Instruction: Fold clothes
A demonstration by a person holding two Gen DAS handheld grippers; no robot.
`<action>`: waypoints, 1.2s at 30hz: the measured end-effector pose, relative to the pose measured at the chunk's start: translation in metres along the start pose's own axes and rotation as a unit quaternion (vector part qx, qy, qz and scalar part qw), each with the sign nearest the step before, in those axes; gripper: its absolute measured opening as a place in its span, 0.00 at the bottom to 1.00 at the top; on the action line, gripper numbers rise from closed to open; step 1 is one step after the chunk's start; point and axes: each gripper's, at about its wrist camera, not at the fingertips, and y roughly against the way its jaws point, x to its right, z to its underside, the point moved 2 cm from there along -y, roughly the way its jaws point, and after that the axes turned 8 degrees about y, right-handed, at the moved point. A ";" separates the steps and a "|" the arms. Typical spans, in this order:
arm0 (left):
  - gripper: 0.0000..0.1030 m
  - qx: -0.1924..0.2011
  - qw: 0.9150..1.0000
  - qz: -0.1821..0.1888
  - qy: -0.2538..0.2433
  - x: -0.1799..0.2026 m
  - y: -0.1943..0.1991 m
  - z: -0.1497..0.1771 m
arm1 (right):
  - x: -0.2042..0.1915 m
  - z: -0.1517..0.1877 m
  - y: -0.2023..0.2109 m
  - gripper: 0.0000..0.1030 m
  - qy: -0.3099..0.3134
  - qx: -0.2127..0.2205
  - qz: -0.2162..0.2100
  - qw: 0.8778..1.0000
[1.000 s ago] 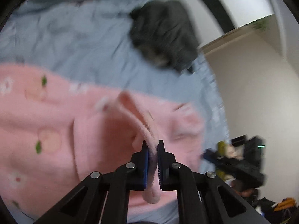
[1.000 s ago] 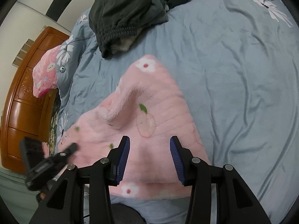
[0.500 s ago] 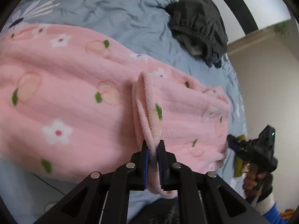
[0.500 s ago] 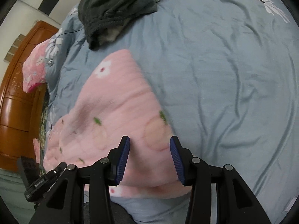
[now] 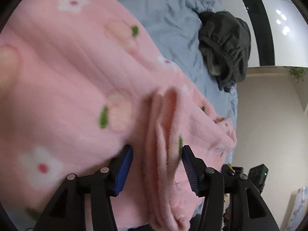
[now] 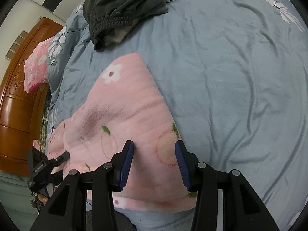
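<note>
A pink fleece garment printed with flowers and peaches lies spread on the blue bedsheet. In the left wrist view a raised fold of its edge stands between the jaws of my left gripper, which are opening; the pads are clear of the fold on both sides. My right gripper hovers open over the garment near its front edge, with nothing pinched. In the right wrist view the left gripper shows at the garment's left corner.
A heap of dark grey clothes lies at the far side of the bed. A pink pillow and a wooden headboard stand at the left. A pale wall lies beyond the bed's edge.
My left gripper came down with the pinched pink fold and its jaws have now parted, freeing the fold. The garment has settled flatter on the bed. The right gripper stayed open and nearly still.
</note>
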 end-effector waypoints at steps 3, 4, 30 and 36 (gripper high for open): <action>0.19 0.000 1.000 0.020 -0.011 0.010 -0.006 0.001 | 0.001 0.000 -0.001 0.45 -0.002 -0.001 0.000 1.000; 0.15 0.003 0.999 0.019 -0.032 0.022 -0.006 0.001 | 0.001 0.000 -0.001 0.45 -0.002 -0.001 0.001 1.000; 0.17 0.029 0.991 -0.076 -0.109 0.022 -0.006 -0.022 | -0.088 -0.078 -0.045 0.44 0.174 0.007 0.020 0.985; 0.20 0.025 0.996 -0.058 -0.059 0.003 -0.005 -0.023 | -0.071 -0.091 -0.068 0.43 0.148 -0.026 0.032 0.988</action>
